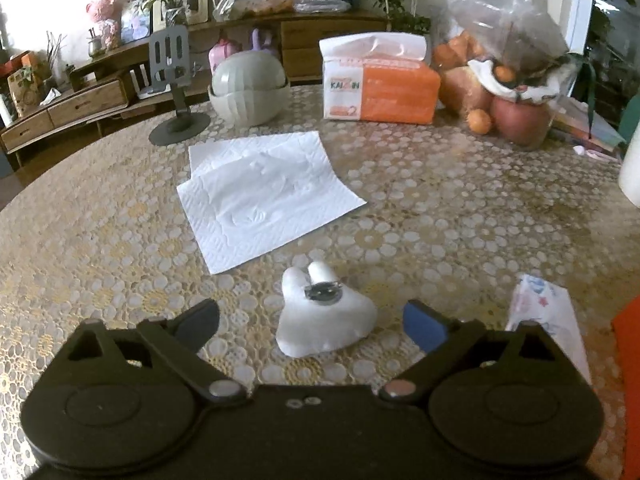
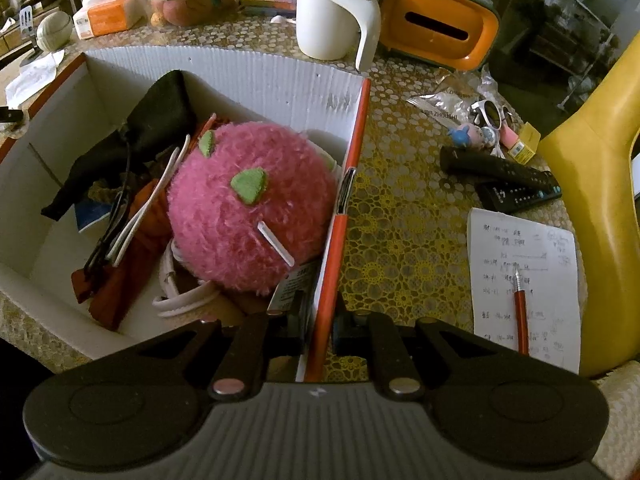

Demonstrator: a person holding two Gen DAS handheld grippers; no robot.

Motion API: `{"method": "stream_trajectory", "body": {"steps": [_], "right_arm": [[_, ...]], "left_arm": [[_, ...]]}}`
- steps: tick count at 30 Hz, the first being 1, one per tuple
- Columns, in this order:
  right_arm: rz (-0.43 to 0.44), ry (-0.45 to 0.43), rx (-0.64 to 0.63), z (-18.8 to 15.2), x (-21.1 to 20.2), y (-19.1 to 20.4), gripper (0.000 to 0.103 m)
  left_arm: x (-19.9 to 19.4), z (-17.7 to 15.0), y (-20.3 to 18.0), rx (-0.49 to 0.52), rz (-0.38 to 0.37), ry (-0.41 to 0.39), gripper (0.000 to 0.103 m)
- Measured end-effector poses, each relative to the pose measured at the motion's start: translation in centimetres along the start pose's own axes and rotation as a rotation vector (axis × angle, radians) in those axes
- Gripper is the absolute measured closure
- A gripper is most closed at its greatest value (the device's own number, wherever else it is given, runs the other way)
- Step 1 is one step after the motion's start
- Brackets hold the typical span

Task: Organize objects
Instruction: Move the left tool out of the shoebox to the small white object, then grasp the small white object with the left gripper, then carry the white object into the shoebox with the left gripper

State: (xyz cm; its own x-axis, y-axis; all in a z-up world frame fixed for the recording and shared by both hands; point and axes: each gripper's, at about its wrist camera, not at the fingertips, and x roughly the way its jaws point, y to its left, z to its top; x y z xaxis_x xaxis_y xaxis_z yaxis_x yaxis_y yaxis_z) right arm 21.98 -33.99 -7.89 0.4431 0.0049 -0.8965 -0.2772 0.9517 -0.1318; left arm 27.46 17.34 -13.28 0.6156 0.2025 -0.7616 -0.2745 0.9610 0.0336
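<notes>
A small white rabbit-shaped holder point(image 1: 326, 312) with a dark round ring on it lies on the patterned table point(image 1: 460, 216). My left gripper point(image 1: 312, 326) is open, its fingers on either side of the holder and apart from it. In the right wrist view an orange-and-white box point(image 2: 248, 76) holds a pink plush ball point(image 2: 248, 216), a black pouch point(image 2: 156, 120), white straps and red items. My right gripper point(image 2: 320, 332) is shut on the box's orange side wall point(image 2: 342, 236), pinching its rim.
White paper napkins point(image 1: 264, 196), a tissue pack point(image 1: 380, 80), a round grey container point(image 1: 250, 88), a phone stand point(image 1: 172, 80) and bagged fruit point(image 1: 508, 88) lie beyond. Beside the box: white mug point(image 2: 336, 12), orange tissue dispenser point(image 2: 436, 28), remotes point(image 2: 504, 176), paper with pen point(image 2: 524, 292), yellow chair point(image 2: 600, 200).
</notes>
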Motion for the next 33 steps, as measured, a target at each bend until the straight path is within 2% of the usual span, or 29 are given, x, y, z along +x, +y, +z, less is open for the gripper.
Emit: {"method": "stream_trajectory", "body": {"steps": [3, 6, 10, 12, 18, 33], "right_arm": [[0.002, 0.000, 0.003, 0.0, 0.0, 0.0, 0.091], [0.002, 0.000, 0.003, 0.0, 0.0, 0.0, 0.091], [0.001, 0.000, 0.004, 0.0, 0.1, 0.0, 0.091], [0.000, 0.000, 0.002, 0.0, 0.1, 0.0, 0.091], [-0.003, -0.005, 0.009, -0.1, 0.1, -0.1, 0.091], [-0.016, -0.031, 0.009, -0.3, 0.0, 0.1, 0.092]], "left_arm": [[0.5, -0.2, 0.0, 0.003, -0.009, 0.017, 0.019], [0.4, -0.2, 0.1, 0.003, -0.022, 0.007, 0.025], [0.2, -0.1, 0.1, 0.005, -0.042, -0.004, 0.048], [0.0, -0.1, -0.1, 0.010, -0.047, -0.006, 0.054], [-1.5, -0.3, -0.8, 0.043, -0.050, -0.019, 0.055], [-10.4, -1.7, -3.8, 0.125, -0.159, -0.047, 0.055]]}}
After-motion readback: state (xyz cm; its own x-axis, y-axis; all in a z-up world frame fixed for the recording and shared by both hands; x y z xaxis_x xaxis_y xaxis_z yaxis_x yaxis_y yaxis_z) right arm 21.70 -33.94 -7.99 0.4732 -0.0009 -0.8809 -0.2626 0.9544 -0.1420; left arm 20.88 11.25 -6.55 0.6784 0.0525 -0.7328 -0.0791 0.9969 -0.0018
